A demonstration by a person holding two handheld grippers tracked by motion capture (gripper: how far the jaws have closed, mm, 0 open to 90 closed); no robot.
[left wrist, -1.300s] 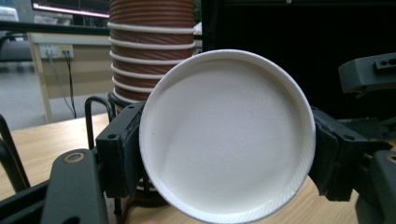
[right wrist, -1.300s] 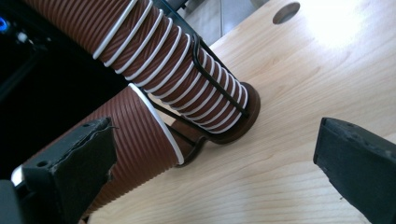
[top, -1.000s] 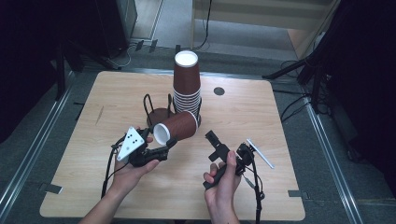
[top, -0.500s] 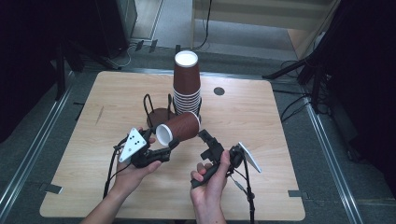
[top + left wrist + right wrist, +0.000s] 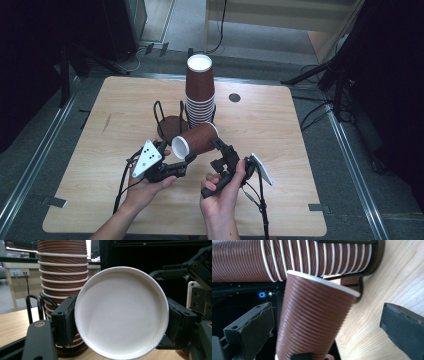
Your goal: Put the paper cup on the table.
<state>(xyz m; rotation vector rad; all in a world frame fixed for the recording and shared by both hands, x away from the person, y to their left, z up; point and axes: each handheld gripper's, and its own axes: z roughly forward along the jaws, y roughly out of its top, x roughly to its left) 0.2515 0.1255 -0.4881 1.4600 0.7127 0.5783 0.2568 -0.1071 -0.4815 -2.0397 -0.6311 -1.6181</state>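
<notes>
A ribbed brown paper cup [image 5: 197, 140] lies on its side above the table, its white end [image 5: 120, 312] turned to the left gripper's camera. My left gripper [image 5: 182, 156] is shut on that end, one pad [image 5: 66, 317] on each side. The cup's white-rimmed far end [image 5: 322, 283] points toward a tall stack of brown cups [image 5: 200, 90] behind it. My right gripper [image 5: 222, 150] is open at the cup's right side. Its fingers [image 5: 249, 331] stand wide on either side of the cup body [image 5: 312, 322] without touching it.
The stack stands in a black wire holder with a round brown base [image 5: 170, 122] at the middle of the wooden table [image 5: 300, 150]. A small dark round hole [image 5: 234, 97] sits at the back right. Cables trail from both grippers toward the front edge.
The right hand has moved left and a little down, bringing its open jaws around the held cup. The left hand and the cup have stayed put.
</notes>
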